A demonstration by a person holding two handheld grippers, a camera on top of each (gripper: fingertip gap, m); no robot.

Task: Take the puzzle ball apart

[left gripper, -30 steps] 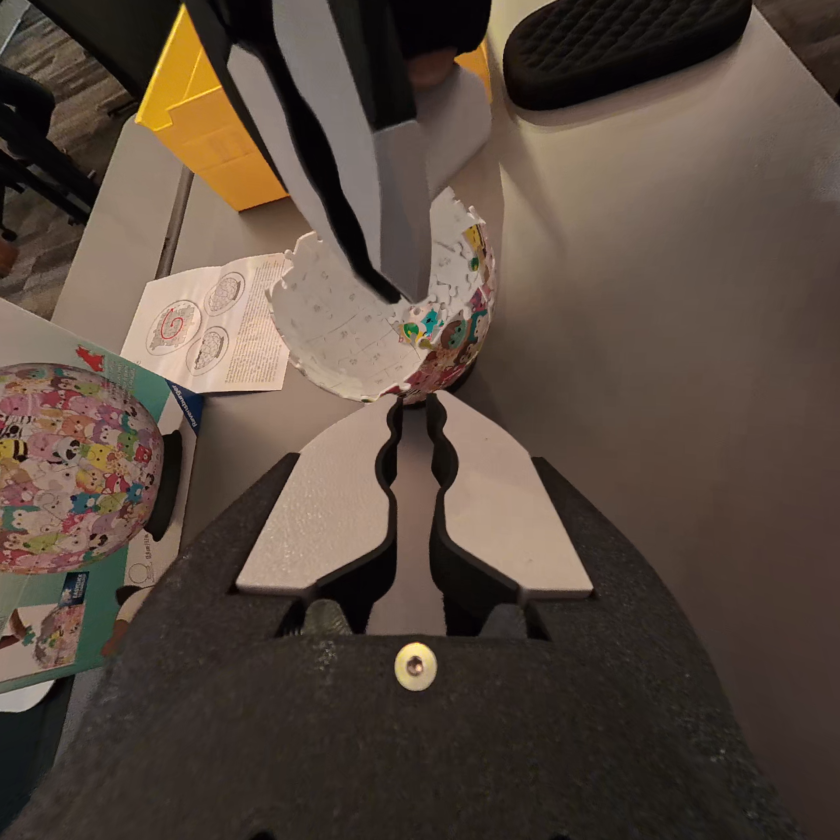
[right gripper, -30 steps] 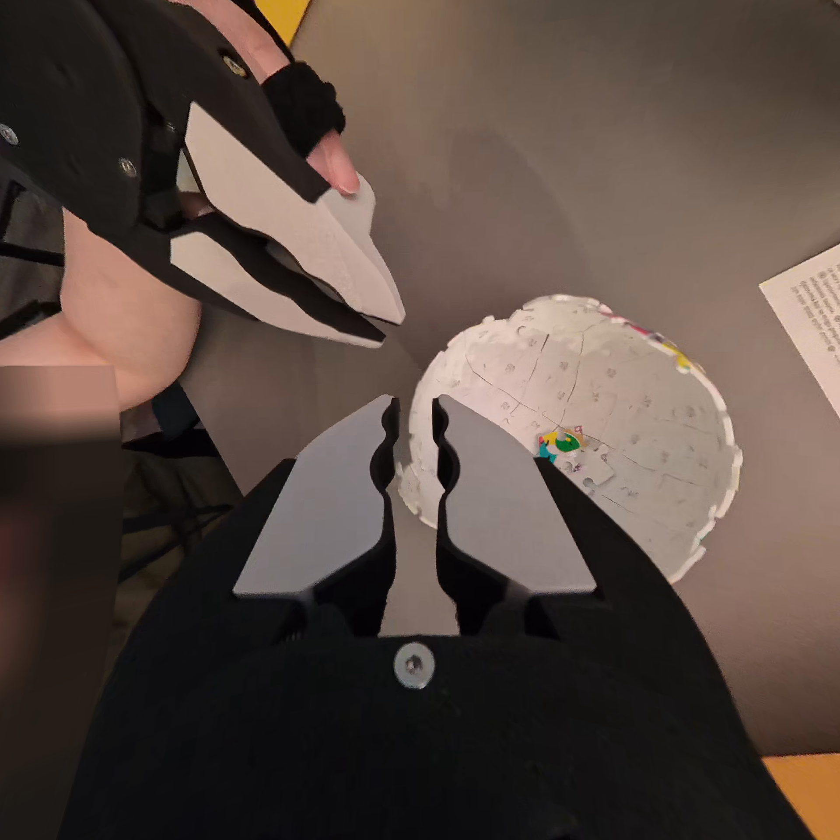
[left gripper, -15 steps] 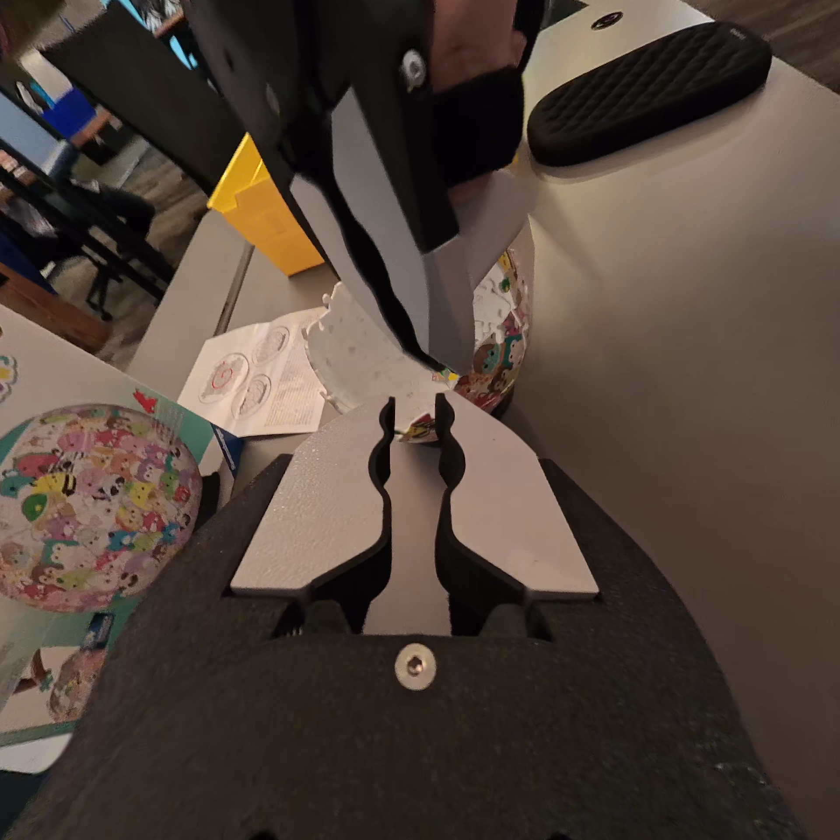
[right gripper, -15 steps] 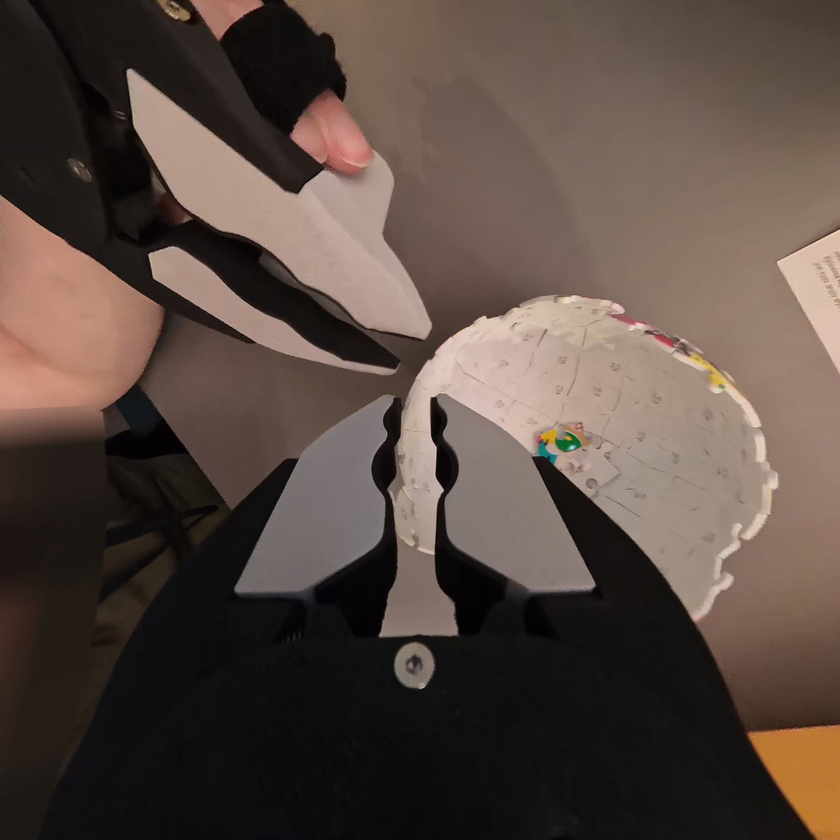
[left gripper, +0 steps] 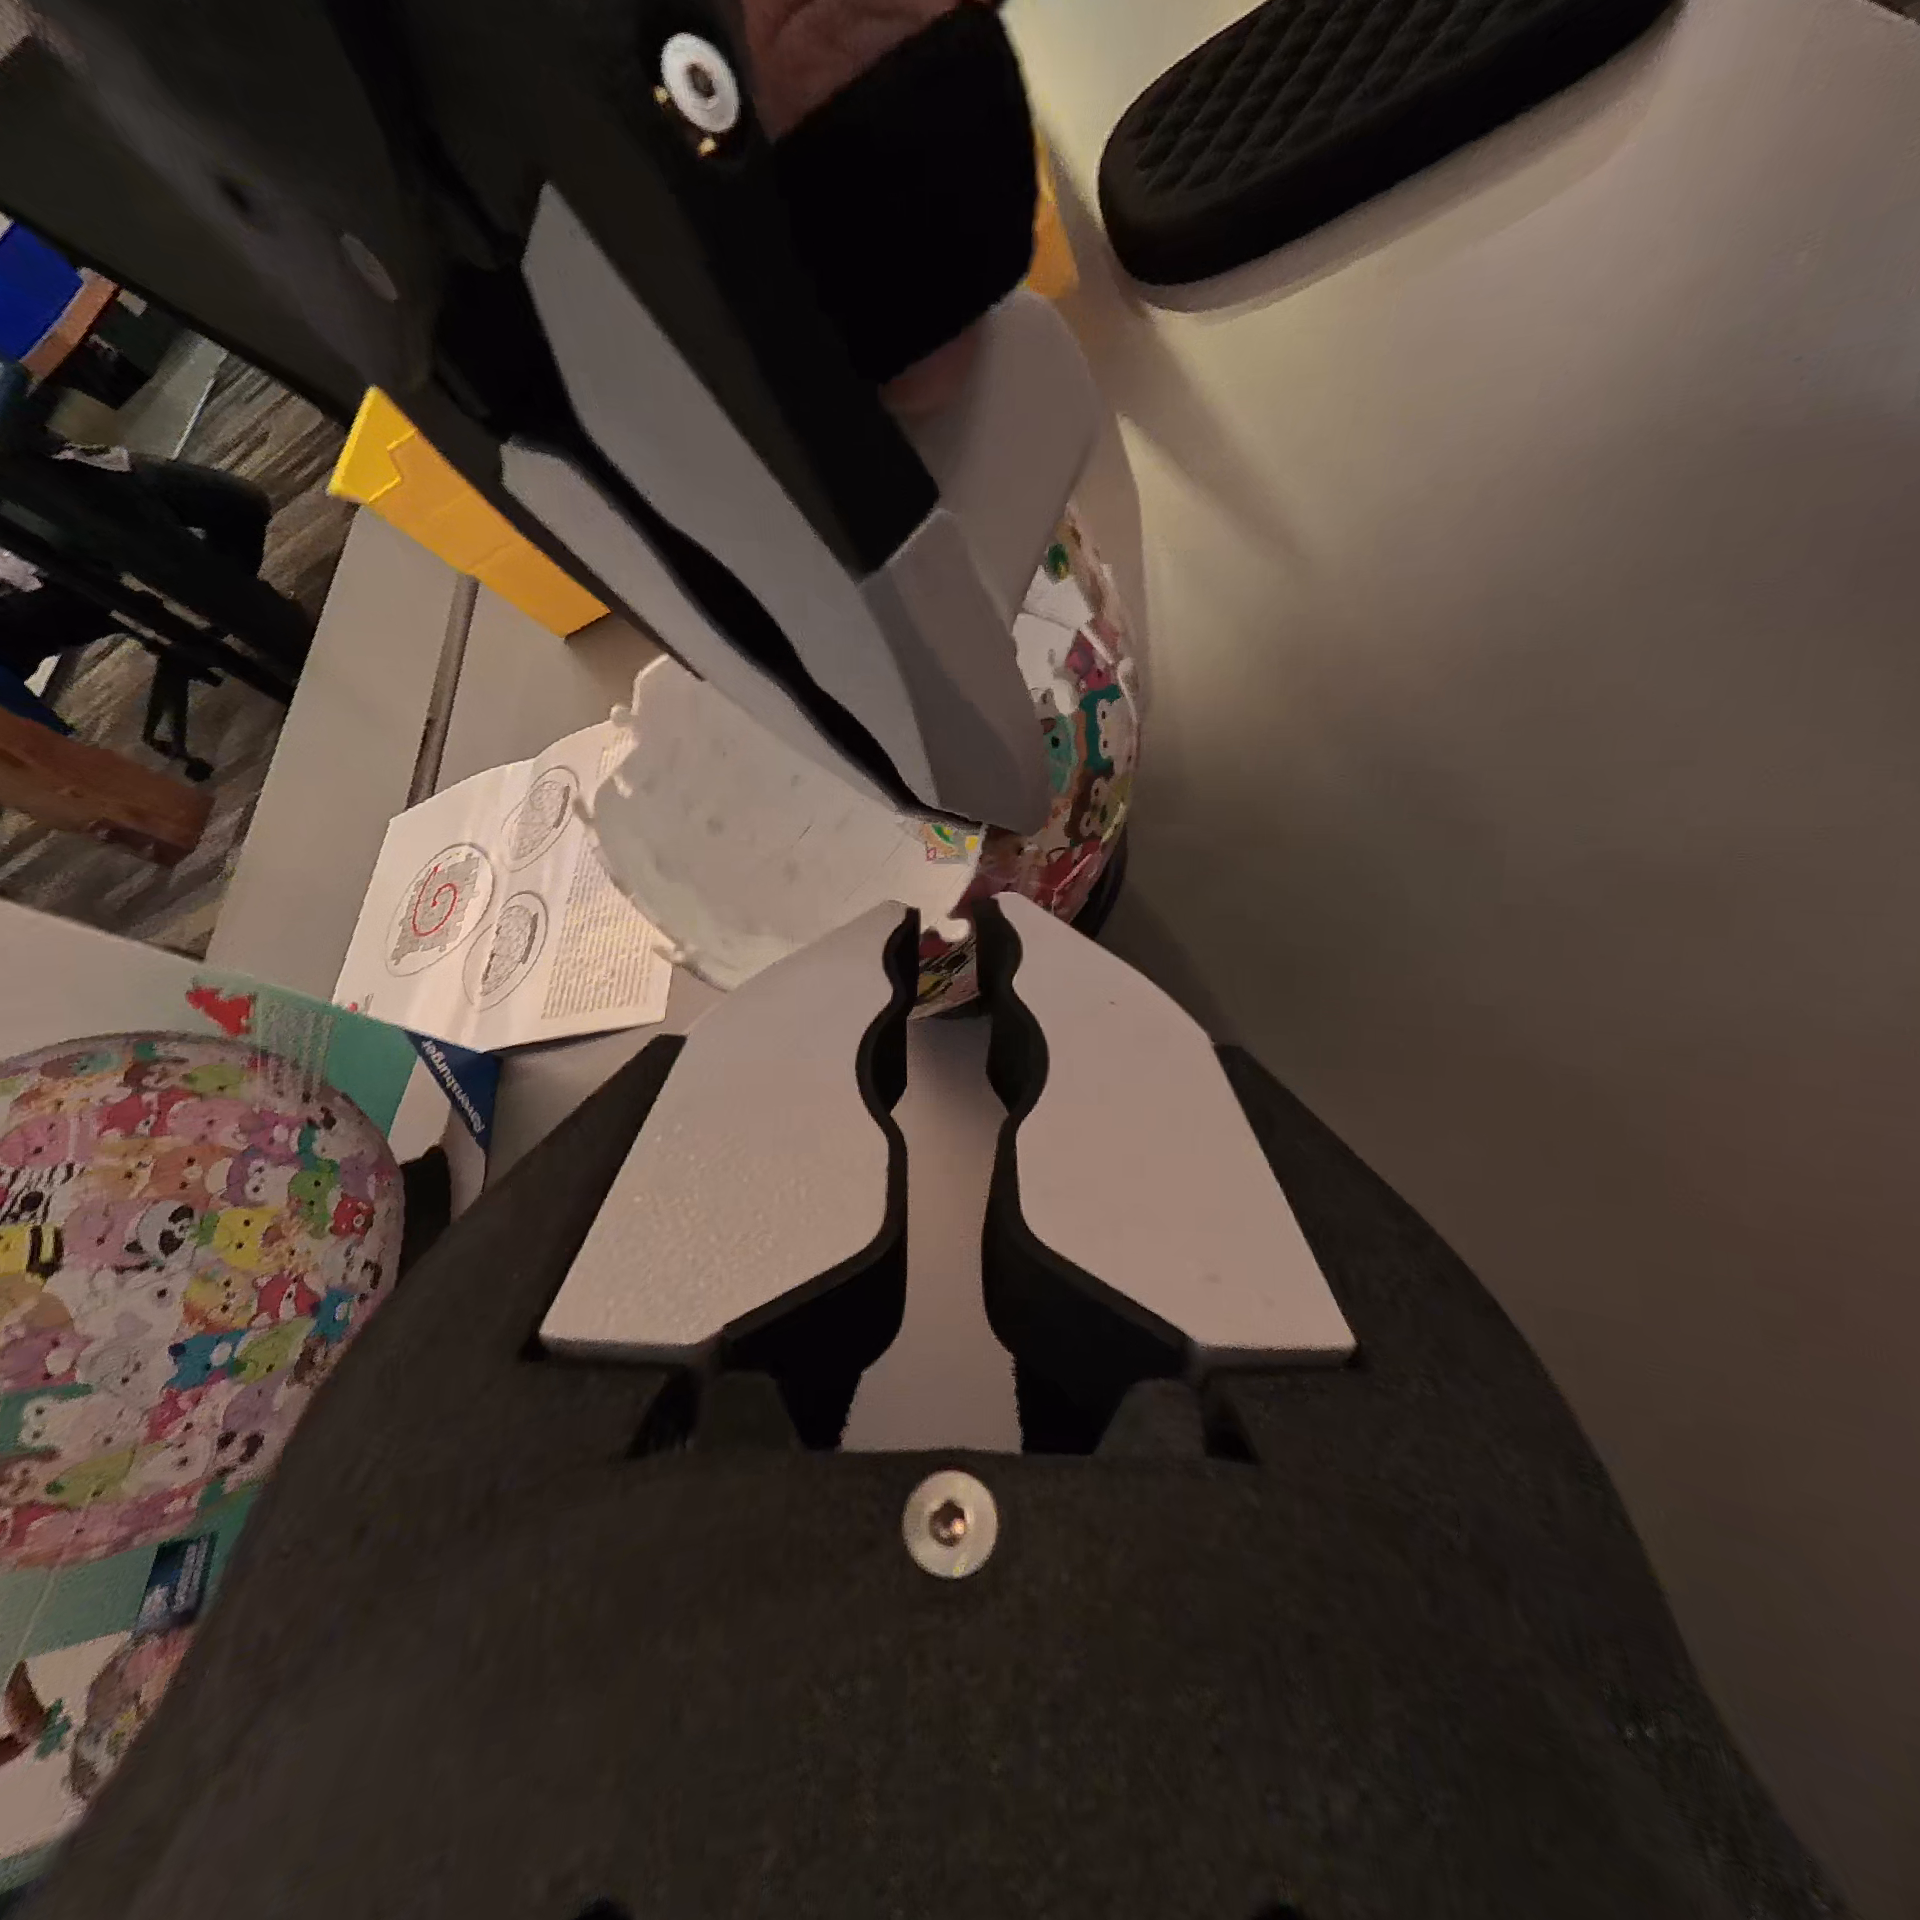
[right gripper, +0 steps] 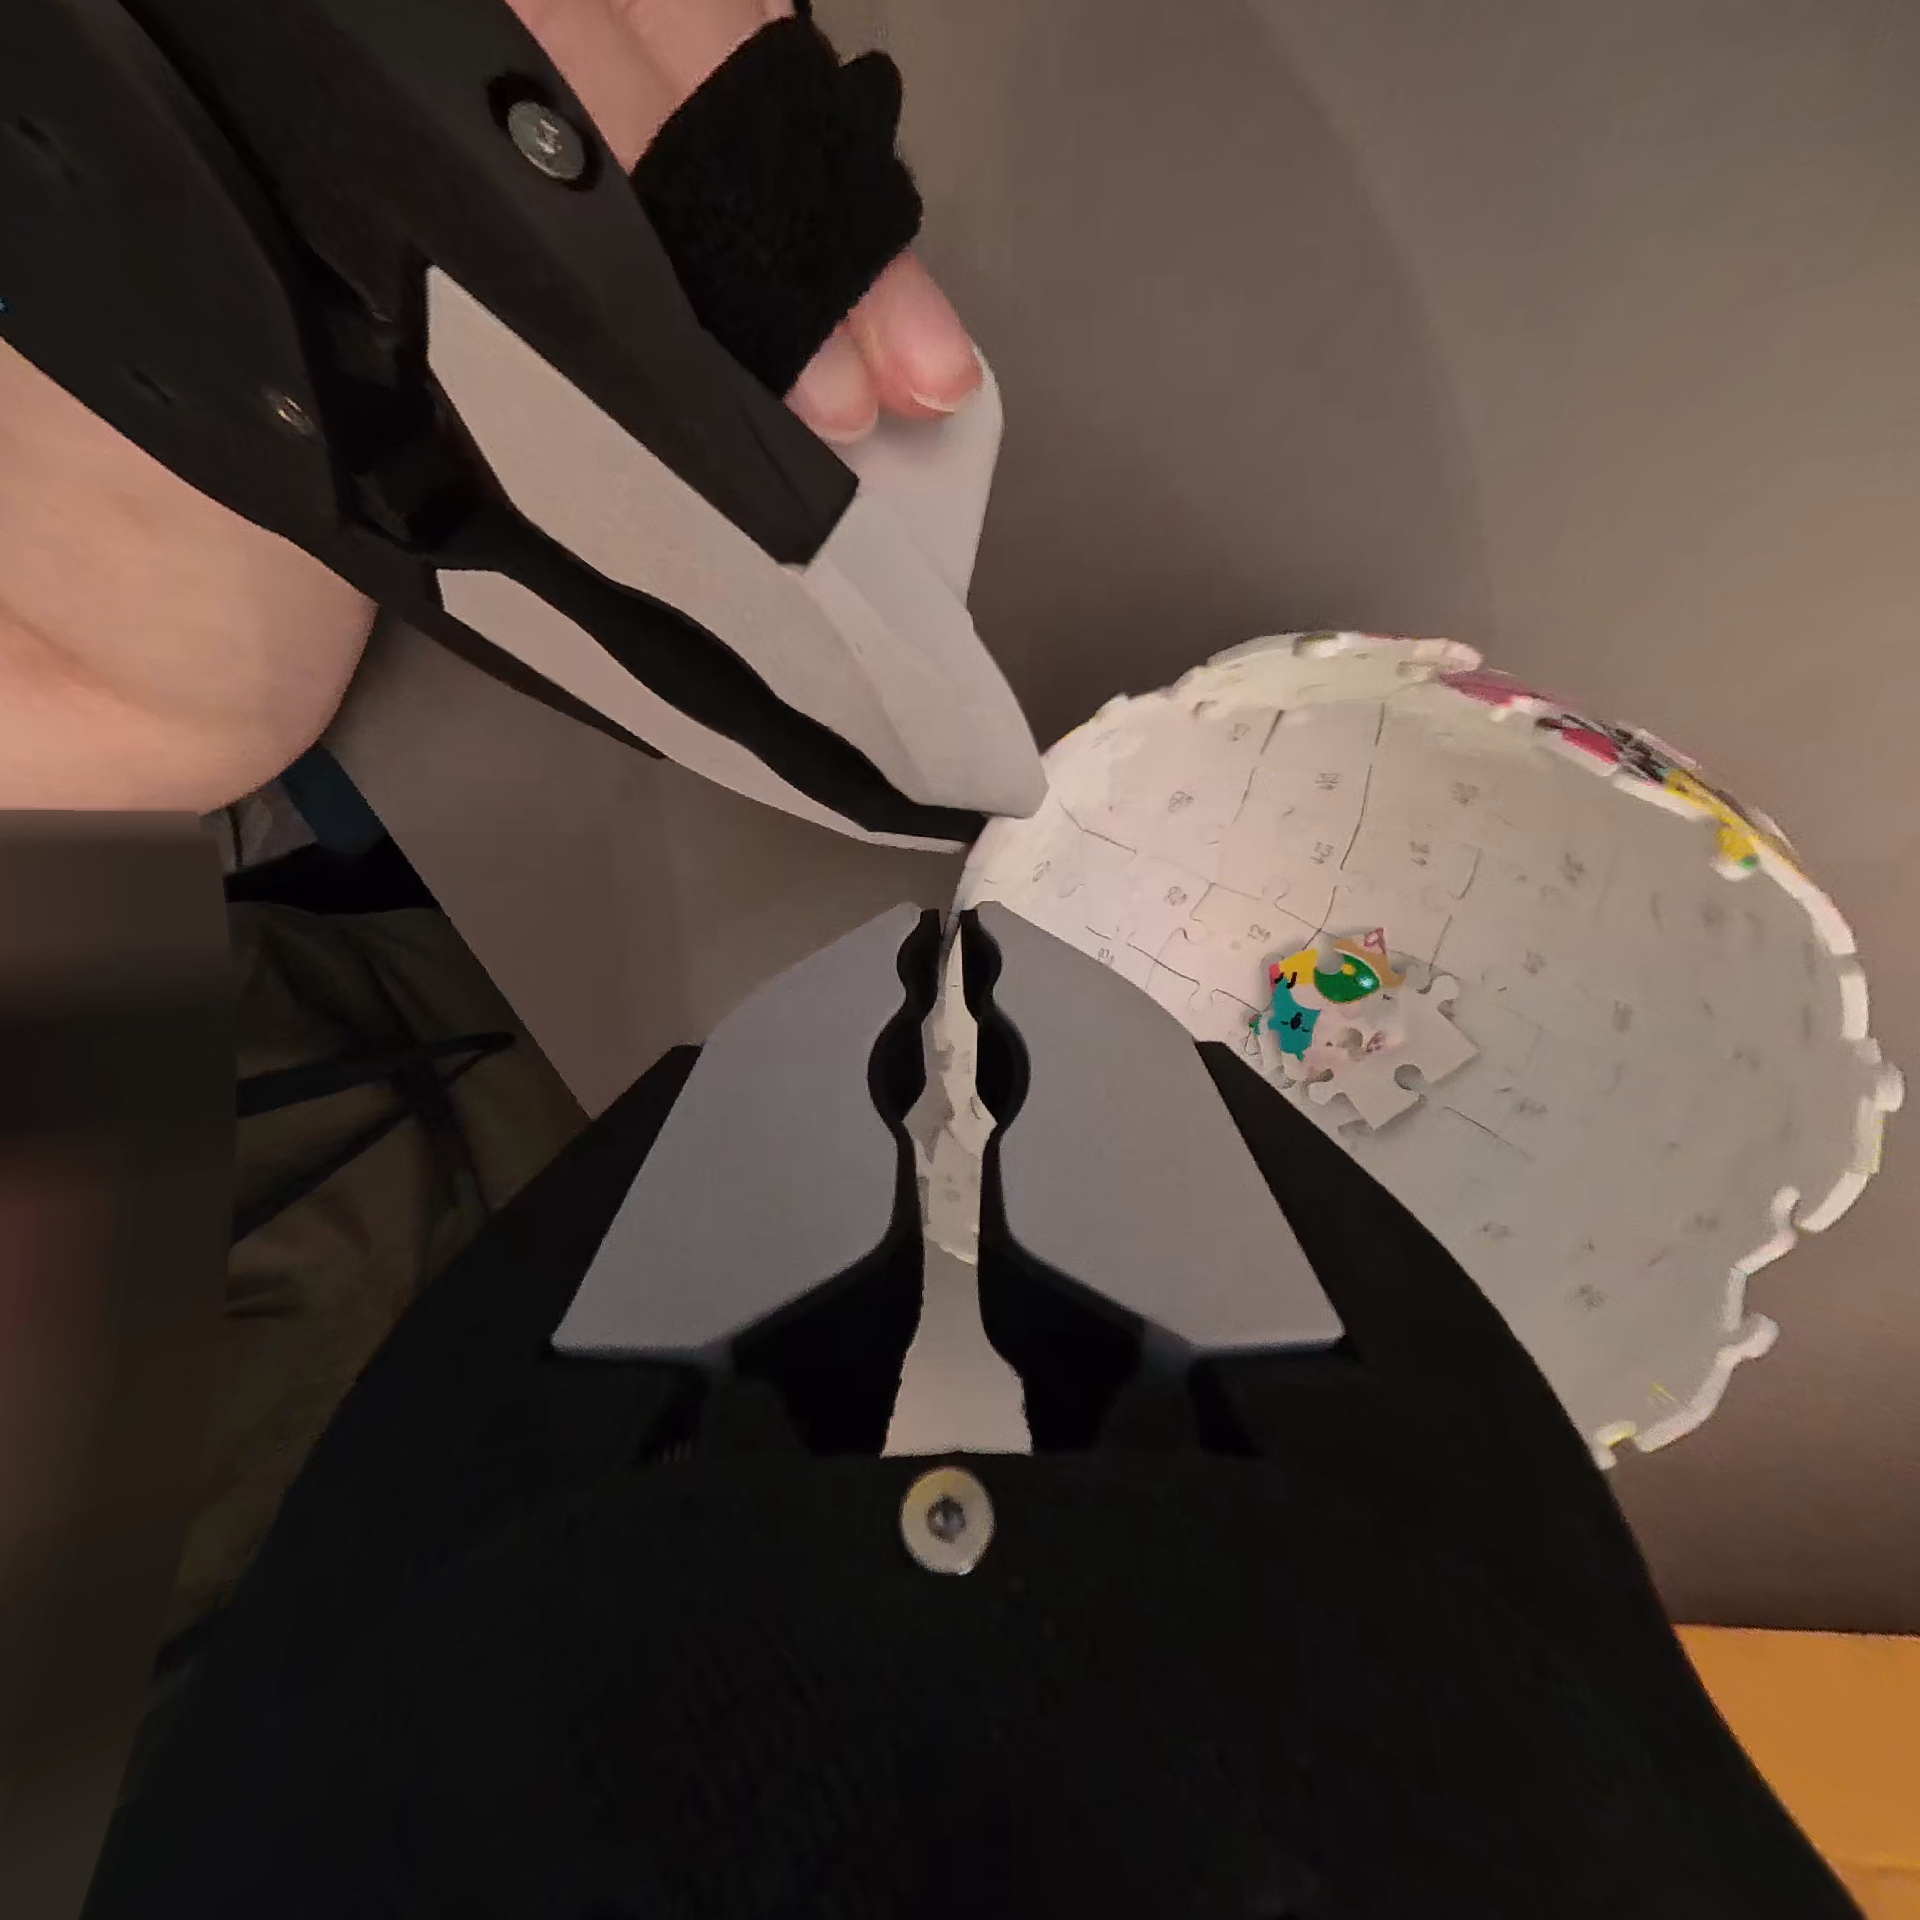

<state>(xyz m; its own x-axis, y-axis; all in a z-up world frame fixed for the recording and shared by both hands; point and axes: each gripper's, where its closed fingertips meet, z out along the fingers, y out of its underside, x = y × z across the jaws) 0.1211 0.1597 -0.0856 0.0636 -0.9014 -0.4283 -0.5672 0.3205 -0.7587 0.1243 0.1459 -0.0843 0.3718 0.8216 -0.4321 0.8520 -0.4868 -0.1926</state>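
Two grippers meet at one half-open puzzle ball (right gripper: pixel 1455 1039), a white-lined shell tipped on the grey table (left gripper: pixel 1507 831). The right gripper (right gripper: pixel 951 920) is nearly closed, its jaws pinching the shell's near rim, which runs up the slot between them. The left gripper (left gripper: pixel 948 912) has a narrow gap, the rim's edge right at its tips; whether it grips cannot be told. One loose coloured piece (right gripper: pixel 1340 997) lies inside the shell. Beside it: one instruction sheet (left gripper: pixel 499 914), one puzzle box (left gripper: pixel 187 1247), one yellow bin (left gripper: pixel 457 509), one black pad (left gripper: pixel 1351 135)
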